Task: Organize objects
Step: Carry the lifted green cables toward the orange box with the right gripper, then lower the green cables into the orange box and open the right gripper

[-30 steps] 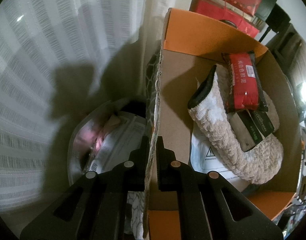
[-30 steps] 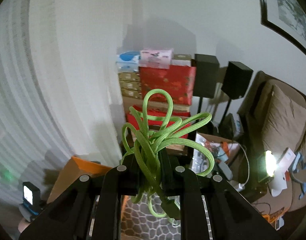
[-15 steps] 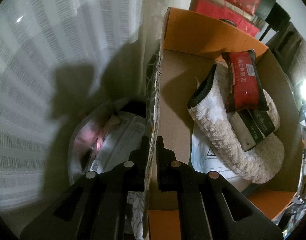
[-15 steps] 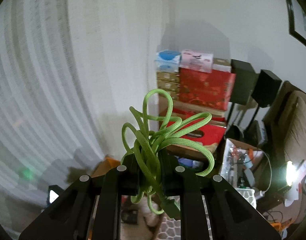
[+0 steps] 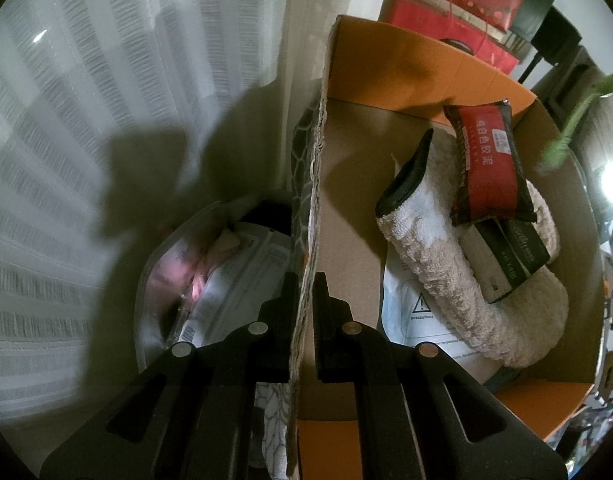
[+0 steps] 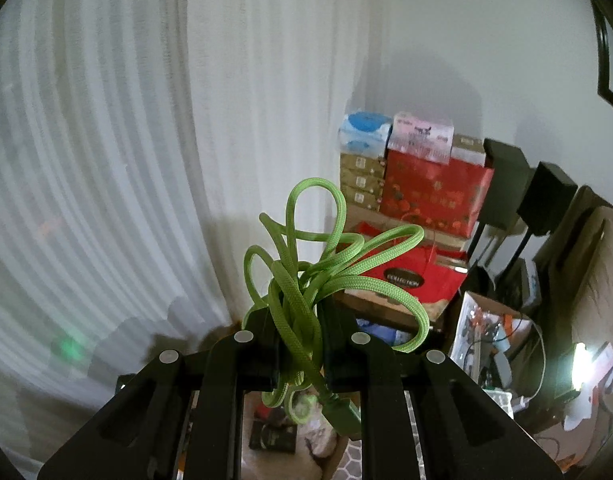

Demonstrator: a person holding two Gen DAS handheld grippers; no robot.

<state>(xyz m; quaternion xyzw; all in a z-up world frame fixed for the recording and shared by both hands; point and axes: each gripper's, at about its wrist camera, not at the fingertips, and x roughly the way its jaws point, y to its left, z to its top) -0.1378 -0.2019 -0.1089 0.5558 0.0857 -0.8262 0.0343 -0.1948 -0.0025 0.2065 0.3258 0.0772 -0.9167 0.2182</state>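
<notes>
In the left wrist view my left gripper [image 5: 304,280] is shut on the upright side wall of an orange cardboard box [image 5: 390,64]. Inside the box lie a fluffy beige slipper [image 5: 438,276], a red packet [image 5: 488,168], dark green small boxes [image 5: 518,252] and a white leaflet [image 5: 418,316]. In the right wrist view my right gripper [image 6: 300,312] is shut on a bundle of green braided cable [image 6: 326,268], whose loops fan out above the fingers. A blurred bit of that green cable [image 5: 574,120] shows at the right edge of the left wrist view, above the box.
A white curtain [image 6: 126,140] hangs to the left. Stacked red gift boxes [image 6: 434,192] and tissue packs [image 6: 418,132] stand in the corner. Black speakers [image 6: 546,196], a sofa [image 6: 594,264] and a cluttered open box [image 6: 494,336] fill the right. A plastic bag with papers [image 5: 210,276] lies beside the orange box.
The right gripper swung left with the green cable, so the corner boxes slid right and the curtain fills more of its view. Green cable now shows at the left view's right edge.
</notes>
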